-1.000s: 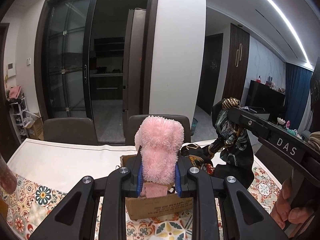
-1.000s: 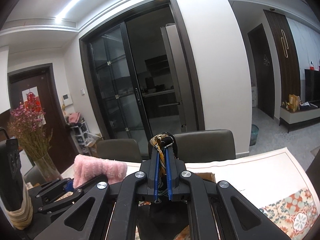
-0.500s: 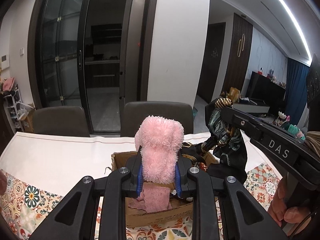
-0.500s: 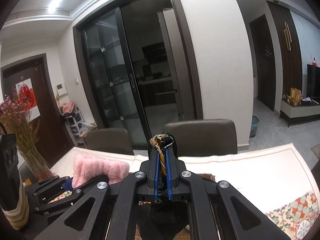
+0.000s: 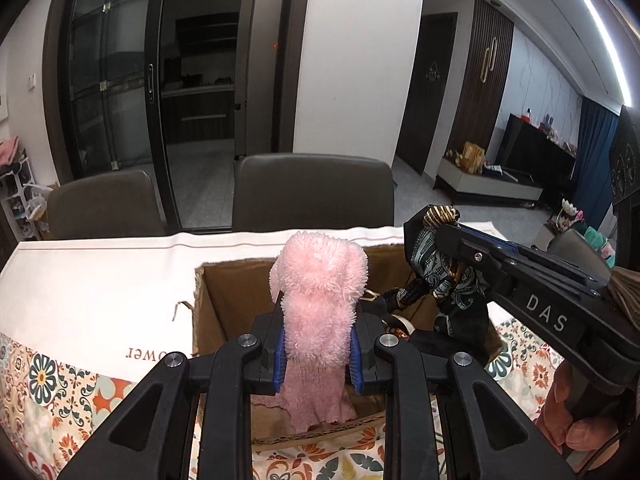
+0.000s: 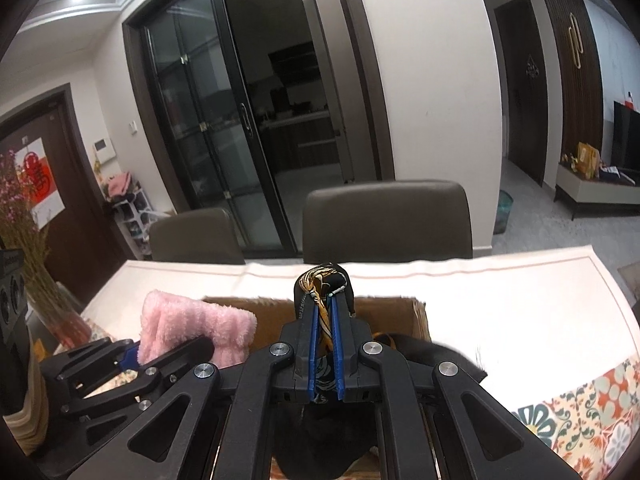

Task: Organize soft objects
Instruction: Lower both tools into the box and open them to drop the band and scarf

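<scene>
The left tool (image 5: pixel 318 354) is clamped on a fluffy pink cloth (image 5: pixel 320 300), low in the centre of the left wrist view; its lower end hangs into the open cardboard box (image 5: pixel 224 292) just behind. The right tool (image 6: pixel 325 354) is pressed together on a dark patterned scarf (image 6: pixel 320 280) — gold and teal print — whose loose black folds drape down toward the same box, at lower centre of the right wrist view. The box sits on a worktop (image 5: pixel 92 272) with a white and floral covering.

Both pieces look about ready to be dropped in. The risk, as I judge it, is snagging: the scarf's trailing folds spill over the right rim and could slide out onto the worktop once released. The pink cloth's fuzzy pile may cling to the pads, and either tool crowding the other could nudge the light box — shifting it under the load.
</scene>
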Demonstrator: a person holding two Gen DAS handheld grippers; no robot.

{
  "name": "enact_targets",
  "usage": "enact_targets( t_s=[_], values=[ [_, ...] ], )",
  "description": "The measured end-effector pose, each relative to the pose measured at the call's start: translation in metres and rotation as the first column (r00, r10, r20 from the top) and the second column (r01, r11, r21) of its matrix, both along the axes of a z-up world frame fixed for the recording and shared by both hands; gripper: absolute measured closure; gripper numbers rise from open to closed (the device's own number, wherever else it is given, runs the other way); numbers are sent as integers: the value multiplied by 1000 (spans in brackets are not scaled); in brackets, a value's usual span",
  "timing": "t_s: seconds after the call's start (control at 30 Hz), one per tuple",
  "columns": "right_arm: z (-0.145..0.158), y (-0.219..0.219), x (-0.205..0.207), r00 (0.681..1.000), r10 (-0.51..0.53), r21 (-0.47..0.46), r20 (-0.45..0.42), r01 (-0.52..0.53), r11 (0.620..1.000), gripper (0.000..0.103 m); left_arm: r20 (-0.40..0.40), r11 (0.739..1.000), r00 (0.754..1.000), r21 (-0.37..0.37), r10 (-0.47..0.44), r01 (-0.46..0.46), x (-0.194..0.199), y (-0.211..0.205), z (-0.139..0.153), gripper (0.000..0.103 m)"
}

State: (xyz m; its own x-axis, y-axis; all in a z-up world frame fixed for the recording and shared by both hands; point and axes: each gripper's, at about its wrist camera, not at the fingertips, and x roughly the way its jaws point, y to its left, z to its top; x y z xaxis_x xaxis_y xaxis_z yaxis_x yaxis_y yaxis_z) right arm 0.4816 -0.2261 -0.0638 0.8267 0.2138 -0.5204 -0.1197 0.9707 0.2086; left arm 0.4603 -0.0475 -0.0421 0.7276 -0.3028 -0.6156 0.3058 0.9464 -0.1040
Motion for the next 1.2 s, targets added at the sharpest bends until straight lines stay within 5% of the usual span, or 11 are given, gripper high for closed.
enact_targets(
  t_s=[0.43, 0.5, 0.57, 0.8, 1.2],
  values=[
    [-33, -6, 11, 993, -3, -9, -121, 2, 1000, 94, -67, 1000, 998, 29, -7, 9, 12, -9, -23, 73],
    [-36, -8, 13, 989, -2, 2, -148, 2, 1000, 89, -68, 999, 998, 30, -9, 11, 12, -9, -23, 71],
    [-38, -10, 15, 987, -7, 7, -162, 9, 1000, 72, -69, 999, 998, 33, -13, 15, 11, -9, -24, 67],
    [-29, -10, 7, 989, -30, -17, -143, 27, 999, 65, -71, 999, 997, 26, -28, 30, 4, -10, -22, 54],
    [2, -11, -38, 993, -86, -40, -77, 83, 996, 52, -25, 999, 999, 18, -41, 41, -27, -3, -1, 45]
  ],
)
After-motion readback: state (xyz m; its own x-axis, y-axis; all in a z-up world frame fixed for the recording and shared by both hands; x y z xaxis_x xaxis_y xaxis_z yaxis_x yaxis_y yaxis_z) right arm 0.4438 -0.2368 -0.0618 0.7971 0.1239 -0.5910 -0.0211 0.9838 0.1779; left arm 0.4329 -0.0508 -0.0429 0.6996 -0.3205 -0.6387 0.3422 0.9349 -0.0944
